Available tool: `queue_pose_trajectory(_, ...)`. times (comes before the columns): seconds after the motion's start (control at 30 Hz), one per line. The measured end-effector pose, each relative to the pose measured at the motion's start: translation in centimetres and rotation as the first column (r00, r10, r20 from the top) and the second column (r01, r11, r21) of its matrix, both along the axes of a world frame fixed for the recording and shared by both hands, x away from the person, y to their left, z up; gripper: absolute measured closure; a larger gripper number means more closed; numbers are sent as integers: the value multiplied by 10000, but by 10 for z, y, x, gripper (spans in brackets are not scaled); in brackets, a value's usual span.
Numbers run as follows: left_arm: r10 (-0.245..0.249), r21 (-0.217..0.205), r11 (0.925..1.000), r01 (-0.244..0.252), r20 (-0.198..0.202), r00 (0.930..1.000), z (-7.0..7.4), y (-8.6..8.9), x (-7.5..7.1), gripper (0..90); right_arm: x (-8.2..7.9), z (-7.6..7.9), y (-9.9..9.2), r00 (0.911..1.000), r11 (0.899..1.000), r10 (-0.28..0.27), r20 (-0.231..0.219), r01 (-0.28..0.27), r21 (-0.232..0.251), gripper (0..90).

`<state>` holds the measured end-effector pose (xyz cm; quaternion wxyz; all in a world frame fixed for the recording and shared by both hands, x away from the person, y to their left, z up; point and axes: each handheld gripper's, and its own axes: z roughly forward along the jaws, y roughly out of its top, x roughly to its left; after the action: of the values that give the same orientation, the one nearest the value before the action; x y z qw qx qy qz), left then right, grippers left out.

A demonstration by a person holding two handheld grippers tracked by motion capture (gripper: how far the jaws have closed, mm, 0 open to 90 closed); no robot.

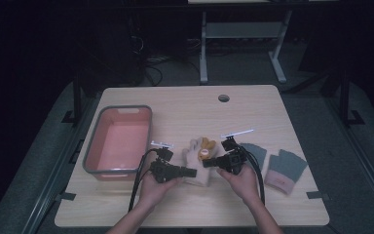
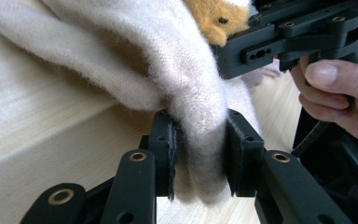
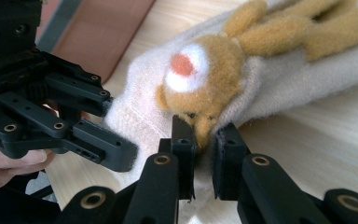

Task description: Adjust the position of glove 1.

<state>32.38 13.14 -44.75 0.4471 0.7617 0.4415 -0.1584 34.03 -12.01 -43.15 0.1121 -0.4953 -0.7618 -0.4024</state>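
Observation:
A cream woolly glove (image 1: 197,163) with a tan animal figure (image 3: 205,79) on its back lies near the middle of the wooden table (image 1: 190,105). My left gripper (image 1: 193,172) comes at it from the left and is shut on the glove's cream edge (image 2: 200,144). My right gripper (image 1: 207,162) comes from the right; its jaws pinch the glove (image 3: 279,79) at the tan figure's lower edge. The two grippers face each other across the glove, and a hand holds each.
A pink tub with a grey rim (image 1: 118,140) stands at the left of the table. Two grey fingerless gloves (image 1: 284,169) lie to the right of my right hand. A round cable hole (image 1: 223,98) sits near the far edge.

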Motion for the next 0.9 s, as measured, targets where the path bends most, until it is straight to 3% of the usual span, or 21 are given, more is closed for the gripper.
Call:
queue_pose_trajectory(0.63, -101, -218, 9997, 117, 709, 9974, 33, 8, 4, 676, 2, 35, 4, 9986, 9997, 9, 523, -22, 250, 814)
queue_pose_trajectory(0.9, -59, -362, 9993, 87, 791, 9969, 42, 11, 4, 676, 3, 45, 5, 9977, 9993, 76, 678, -100, 346, 815)
